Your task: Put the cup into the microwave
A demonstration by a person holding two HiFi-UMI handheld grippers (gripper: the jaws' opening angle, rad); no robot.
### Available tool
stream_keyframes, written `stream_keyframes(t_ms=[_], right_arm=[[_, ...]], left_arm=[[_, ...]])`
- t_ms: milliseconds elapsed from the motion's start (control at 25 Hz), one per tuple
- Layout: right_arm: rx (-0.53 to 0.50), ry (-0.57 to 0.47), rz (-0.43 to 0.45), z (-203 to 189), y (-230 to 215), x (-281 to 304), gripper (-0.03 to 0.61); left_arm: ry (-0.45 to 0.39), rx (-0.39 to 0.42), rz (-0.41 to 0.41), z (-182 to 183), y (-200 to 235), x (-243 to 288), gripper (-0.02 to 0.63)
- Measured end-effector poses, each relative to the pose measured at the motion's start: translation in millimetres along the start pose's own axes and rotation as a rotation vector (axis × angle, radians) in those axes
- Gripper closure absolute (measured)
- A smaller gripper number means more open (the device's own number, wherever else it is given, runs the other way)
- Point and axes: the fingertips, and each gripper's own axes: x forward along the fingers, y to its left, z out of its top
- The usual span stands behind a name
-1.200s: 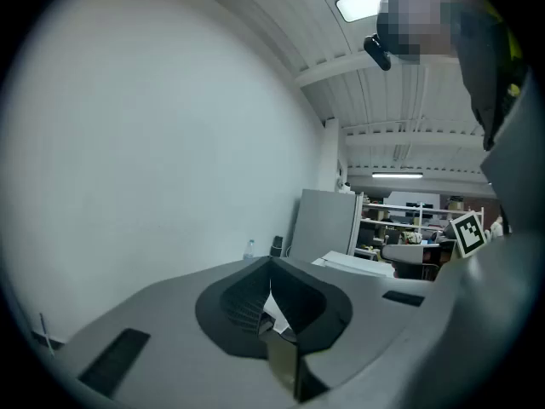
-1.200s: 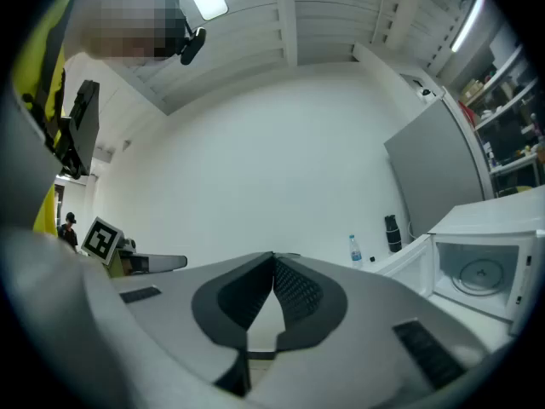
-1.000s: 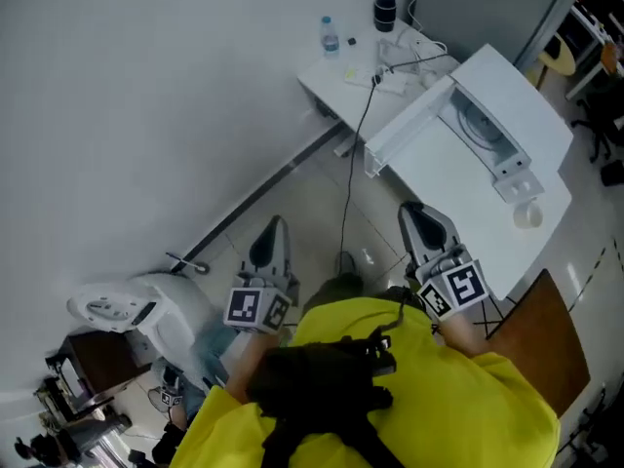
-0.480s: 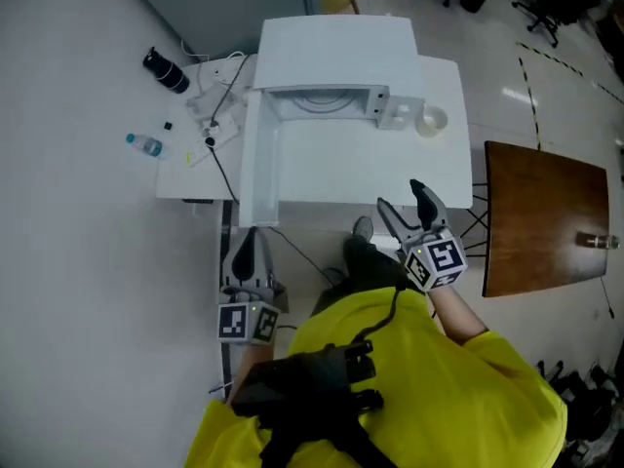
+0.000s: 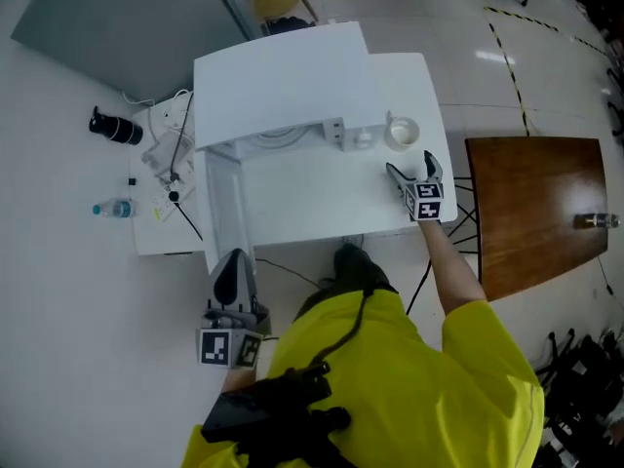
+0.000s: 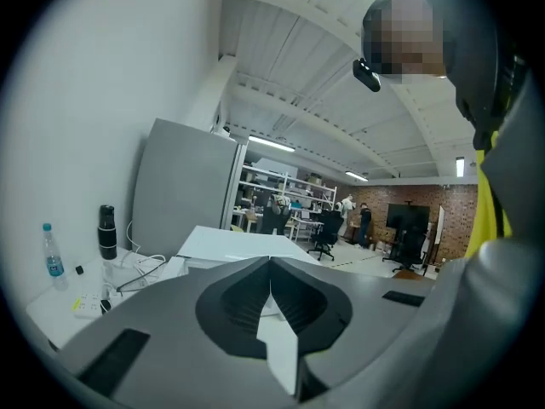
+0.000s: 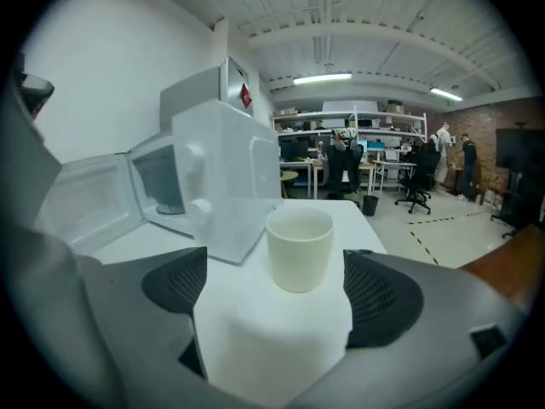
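A cream cup stands upright on the white table, just right of the white microwave, whose door hangs open to the left. My right gripper is over the table's right part, a little short of the cup. Its jaws are opening and hold nothing. In the right gripper view the cup stands ahead, in line with the gap of the right gripper, untouched, with the microwave to its left. My left gripper stays shut and empty off the table's near left corner; the left gripper shows its tips meeting.
A low side table at the left carries a water bottle, a black flask and cables. A brown wooden table stands close at the right. Office chairs are farther back.
The view has swung round onto the microwave table. My right gripper has gone forward and down over the table towards the cup and its jaws have spread. The left gripper stayed shut by the body.
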Motion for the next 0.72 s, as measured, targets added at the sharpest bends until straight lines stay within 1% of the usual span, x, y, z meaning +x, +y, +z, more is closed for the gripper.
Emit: stream_keyframes(t_ms=[80,160,240,360,440,520,600,720], right_arm=[[0.019,0.026,-0.014,-6.6,-23.0,35.9,0.069],[0.018,0.037,-0.006,-9.5,-34.9,63.4,0.069],[-0.005,0.03,0.025,-5.3,-35.8,82.6,0.069],[-0.049,0.017,0.077,4.7,-27.8,102.7,0.069],[-0.049,0.014,0.083,7.7,-23.5,108.9,0.083],[-0.043,0.026,0.071,6.2,-21.4,108.8,0.098],[-0.04,0.045,0.055,5.4,-21.0,105.1,0.098],[-0.021,0.044,0.031,5.4,-19.7,86.5,0.1]], left_arm=[[0.015,0.01,0.024,1.5,4.9,15.2,0.617],[0.017,0.034,0.053,5.0,10.6,30.7,0.617],[0.018,0.028,0.055,1.6,11.1,44.7,0.617],[0.04,0.031,0.046,-14.3,6.1,71.7,0.617],[0.074,0.021,0.042,-27.9,2.7,87.3,0.617],[0.093,-0.003,0.036,-37.5,1.0,97.3,0.617],[0.1,-0.014,0.027,-43.7,-0.2,103.3,0.617],[0.089,-0.008,0.022,-43.9,2.6,110.2,0.617]])
